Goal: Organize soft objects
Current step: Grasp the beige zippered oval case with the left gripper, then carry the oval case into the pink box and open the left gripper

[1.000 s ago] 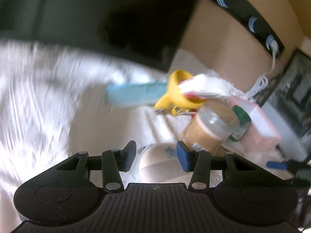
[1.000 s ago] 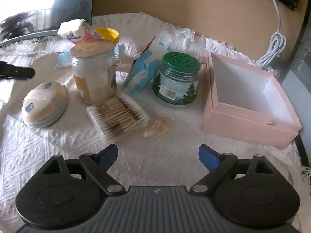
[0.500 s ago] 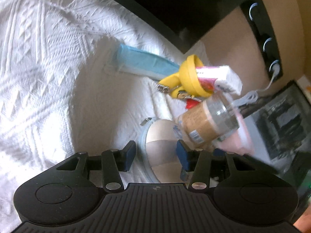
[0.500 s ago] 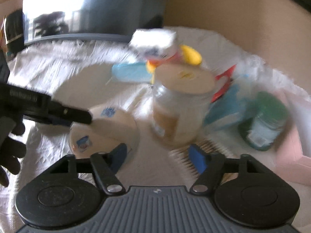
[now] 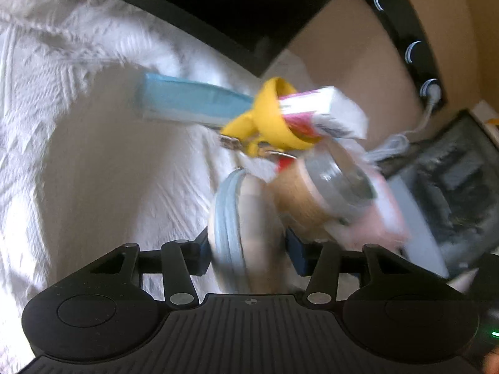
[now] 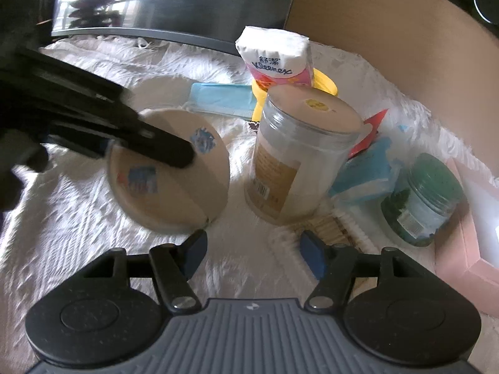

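The left gripper (image 5: 248,251) held the round beige compact case with a pale blue rim (image 5: 240,227) on edge between its jaws, the blue pads pressed on both faces; in the right wrist view this case (image 6: 170,174) sat tilted at centre left, lifted off the white textured cloth on the counter (image 6: 78,218), with one black finger across its face. The right gripper (image 6: 251,249) hovered low in the frame with jaws moderately apart and nothing between them, aimed at the gap between the case and the tall clear plastic jar with a beige lid (image 6: 299,159). Behind the jar, at upper centre, a white and pink tissue pack (image 6: 276,56) rested on a yellow cup (image 6: 324,84), beside a flat light blue packet (image 6: 223,98). At right stood a green-lidded glass jar (image 6: 419,199), a bundle of cotton swabs (image 6: 333,227) and, at the edge, an open pink box (image 6: 467,249). The case looked rigid and smooth, so gripped on edge it could have pivoted or slipped out if the pads eased. It was also just beside the tall jar, and a swing to the right could have knocked the jar into the stacked tissue pack. The empty right jaws, close to the swabs, risked scattering them.
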Motion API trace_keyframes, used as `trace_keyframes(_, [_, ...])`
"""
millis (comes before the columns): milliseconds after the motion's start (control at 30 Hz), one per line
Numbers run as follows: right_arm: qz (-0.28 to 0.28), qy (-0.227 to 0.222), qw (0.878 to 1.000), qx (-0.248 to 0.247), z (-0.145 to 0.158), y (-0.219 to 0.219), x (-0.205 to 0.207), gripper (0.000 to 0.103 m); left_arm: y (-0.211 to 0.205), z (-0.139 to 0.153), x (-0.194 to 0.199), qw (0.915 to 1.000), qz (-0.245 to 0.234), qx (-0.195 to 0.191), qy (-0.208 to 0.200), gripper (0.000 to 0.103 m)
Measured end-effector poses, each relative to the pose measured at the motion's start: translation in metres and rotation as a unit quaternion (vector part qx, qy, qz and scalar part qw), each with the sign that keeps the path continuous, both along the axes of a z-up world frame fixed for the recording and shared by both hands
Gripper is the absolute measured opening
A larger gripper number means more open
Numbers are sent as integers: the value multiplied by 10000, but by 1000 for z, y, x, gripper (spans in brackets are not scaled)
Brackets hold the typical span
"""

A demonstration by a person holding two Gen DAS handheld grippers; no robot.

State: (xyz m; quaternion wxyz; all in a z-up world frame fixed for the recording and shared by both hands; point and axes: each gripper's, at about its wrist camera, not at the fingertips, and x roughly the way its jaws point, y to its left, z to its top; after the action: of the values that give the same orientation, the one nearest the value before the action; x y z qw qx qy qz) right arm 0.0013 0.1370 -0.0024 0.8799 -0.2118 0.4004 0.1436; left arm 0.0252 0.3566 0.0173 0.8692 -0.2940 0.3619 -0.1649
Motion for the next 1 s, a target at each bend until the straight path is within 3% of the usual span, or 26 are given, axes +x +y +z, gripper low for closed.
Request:
trace_keyframes(133, [-9,-40,10000,-58,17,-24,-13,77,-14,7,0,9997,142,154,-121,48])
trace_keyframes(367, [63,148,9984,-545,18,-63,8,77,-35,28,-27,9959,594,664,-141,47])
trace_keyframes(467, [104,372,9990,-233,15,-73,27,77,-42,39,-50,9940,785,768,-18,47])
trace_keyframes(600, [-23,733,9950,671,10,-87,55,80,-49,50,-81,9903,940,1002,206,47])
trace_keyframes(700, [194,613,9951,748,0,-84,60,90,-53,56,-101,9878,1070,1067,379,47])
trace_keyframes(800, [431,419,9975,378,-8,-74,60,89,-59,59,-111,9851,1181,1147,492,47])
trace_keyframes(867, [490,396,9974,353,-2,-74,57,77,-64,62,-115,9848,1212,1143,502,47])
trace_keyframes(1000, [642,257,9968,400,21,-85,24,76,-73,67,-116,9860,1145,1121,469,47])
